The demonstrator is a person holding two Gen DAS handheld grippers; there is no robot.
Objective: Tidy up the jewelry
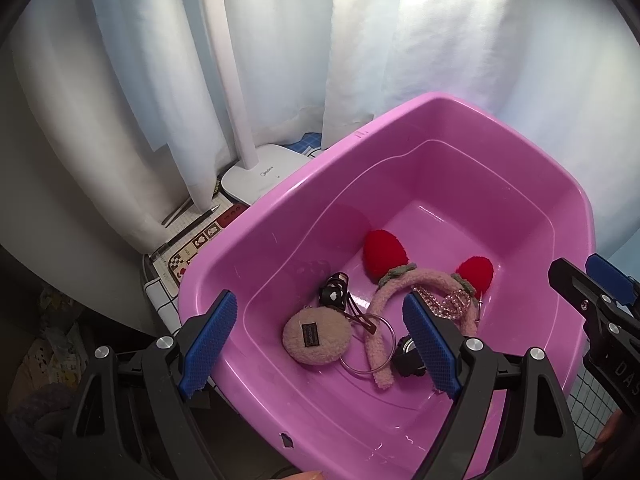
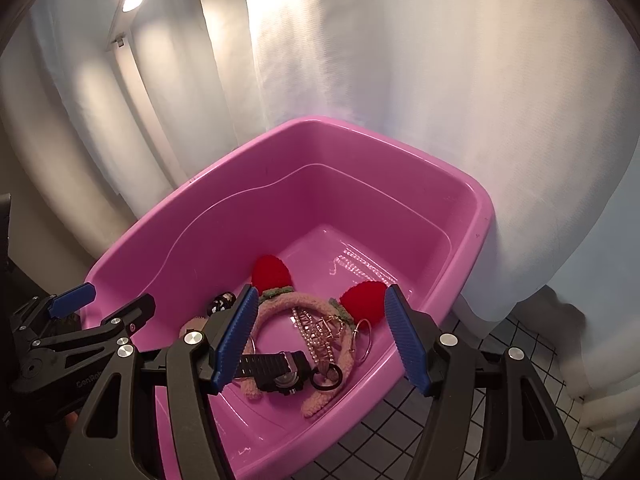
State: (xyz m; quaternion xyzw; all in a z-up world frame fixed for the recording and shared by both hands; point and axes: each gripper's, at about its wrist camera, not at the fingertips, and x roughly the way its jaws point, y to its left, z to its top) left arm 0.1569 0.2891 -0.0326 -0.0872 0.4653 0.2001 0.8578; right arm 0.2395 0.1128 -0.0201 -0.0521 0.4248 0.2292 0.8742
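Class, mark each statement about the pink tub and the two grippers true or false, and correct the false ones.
1. The fluffy headband lies inside the pink tub. True.
2. The left gripper grips the round pouch. False: its jaws are open and hold nothing.
3. The headband has two red ears. True.
4. The black watch lies outside the tub. False: it is inside.
5. The right gripper holds nothing. True.
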